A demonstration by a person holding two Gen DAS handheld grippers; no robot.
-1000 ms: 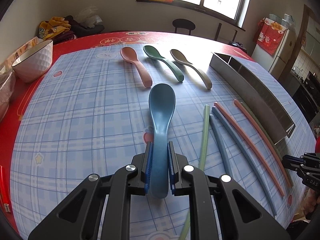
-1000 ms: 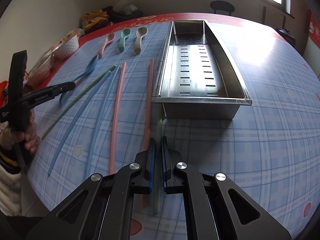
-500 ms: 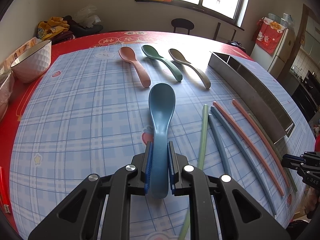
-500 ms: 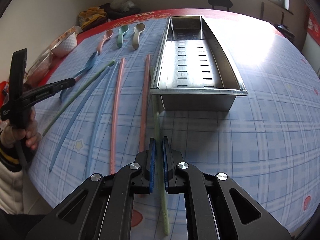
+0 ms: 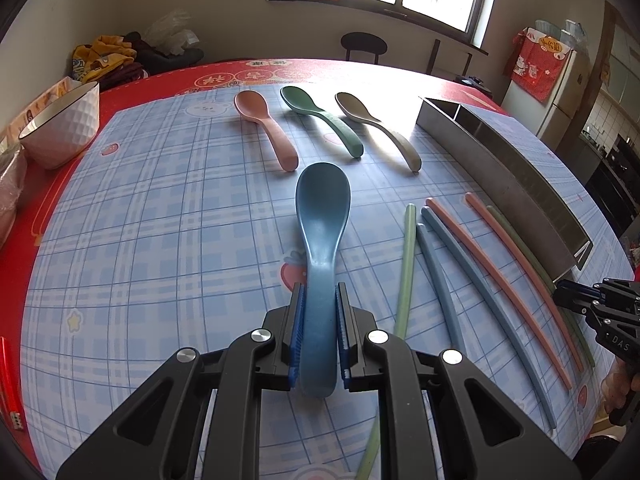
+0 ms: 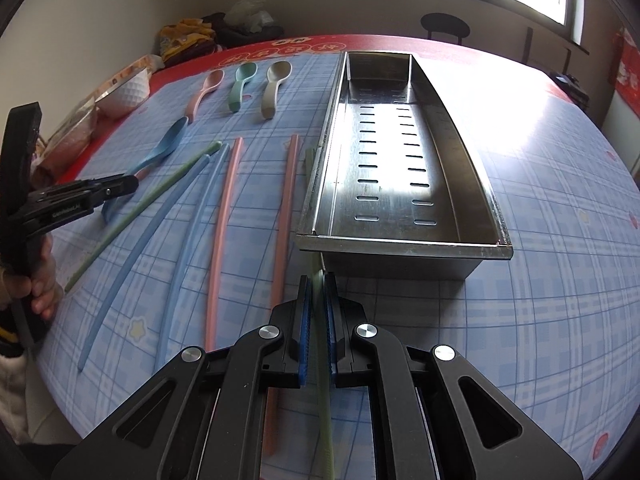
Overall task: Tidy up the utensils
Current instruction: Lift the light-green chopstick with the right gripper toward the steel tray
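In the left wrist view my left gripper (image 5: 319,294) is shut on the handle of a blue spoon (image 5: 322,204), bowl pointing away, just over the blue checked cloth. Beyond it lie a pink spoon (image 5: 265,130), a dark green spoon (image 5: 320,120) and a beige spoon (image 5: 377,130). In the right wrist view my right gripper (image 6: 319,280) is shut on a pale green chopstick (image 6: 326,420) at the near left corner of the steel tray (image 6: 400,240). The chopstick's far tip (image 6: 310,158) shows beside the tray's left wall. Several pink, blue and green chopsticks (image 6: 222,232) lie to the left.
A white bowl (image 5: 60,128) stands at the table's left edge on the red cloth. The slotted tray is bare inside. A stool (image 5: 363,44) and a fridge (image 5: 560,92) stand beyond the table. A hand (image 6: 42,276) holds the left gripper (image 6: 132,182).
My right gripper has edged toward the tray's near end with the green chopstick pinched, and the chopstick's near end has swung slightly. The left gripper and blue spoon have stayed put.
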